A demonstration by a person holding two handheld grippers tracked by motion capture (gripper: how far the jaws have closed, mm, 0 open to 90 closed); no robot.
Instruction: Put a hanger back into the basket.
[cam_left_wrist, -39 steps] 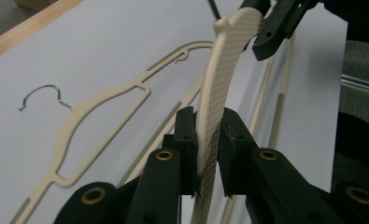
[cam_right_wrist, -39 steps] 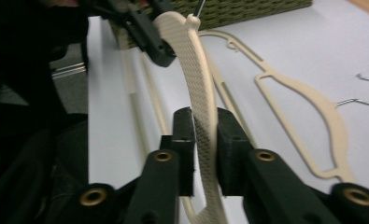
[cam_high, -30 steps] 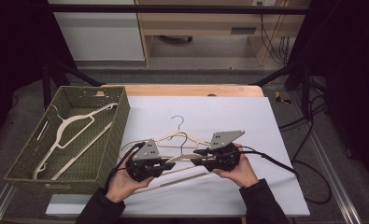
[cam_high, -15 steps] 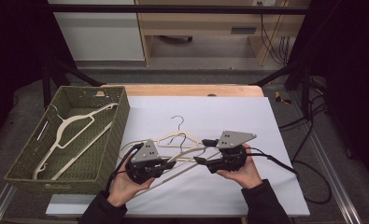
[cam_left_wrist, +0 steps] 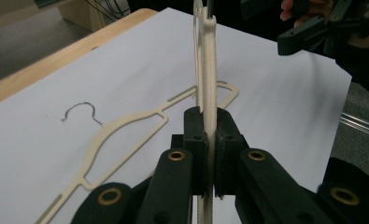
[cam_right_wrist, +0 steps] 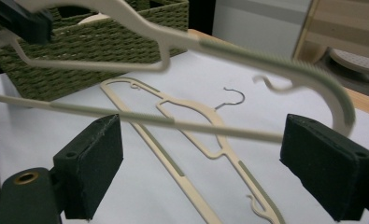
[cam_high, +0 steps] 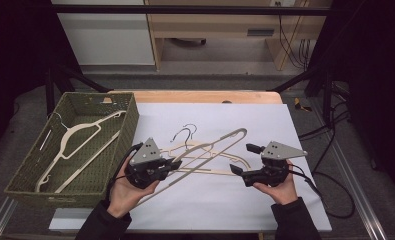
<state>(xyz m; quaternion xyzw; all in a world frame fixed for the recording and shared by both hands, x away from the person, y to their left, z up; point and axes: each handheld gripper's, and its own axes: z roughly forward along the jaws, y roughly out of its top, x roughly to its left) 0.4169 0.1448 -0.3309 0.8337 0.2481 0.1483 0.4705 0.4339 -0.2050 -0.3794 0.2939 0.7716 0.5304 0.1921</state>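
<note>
The left gripper (cam_high: 172, 165) has its jaws clamped on a cream hanger (cam_high: 220, 142), pinching the flat plastic edge-on, as the left gripper view shows (cam_left_wrist: 206, 116). Compared with a second ago, this hanger has come up off the white worktop (cam_high: 265, 120): one end now rides in the left jaws near the worktop's front-left part, while its far shoulder slants up and away toward the middle.

The right gripper (cam_high: 239, 160) has just been opening its jaws, and they now stand wide. A second ago it sat close against the hanger beside the left gripper; now it has drawn off toward the worktop's right edge. In the right gripper view the hanger's bar (cam_right_wrist: 173, 122) crosses between the two pads without either one pressing on it, so the right hand has let go.

A second hanger (cam_high: 210, 167) lies flat on the worktop under the lifted one, its wire hook (cam_high: 181, 134) pointing toward the far edge. A third hanger (cam_high: 80, 137) already rests in the green woven basket (cam_high: 127, 127) at the worktop's left edge.

The handover looks done: the left hand alone carries the hanger, and the likely next move is a swing left into the basket, leaving the right hand free for the one on the worktop.
</note>
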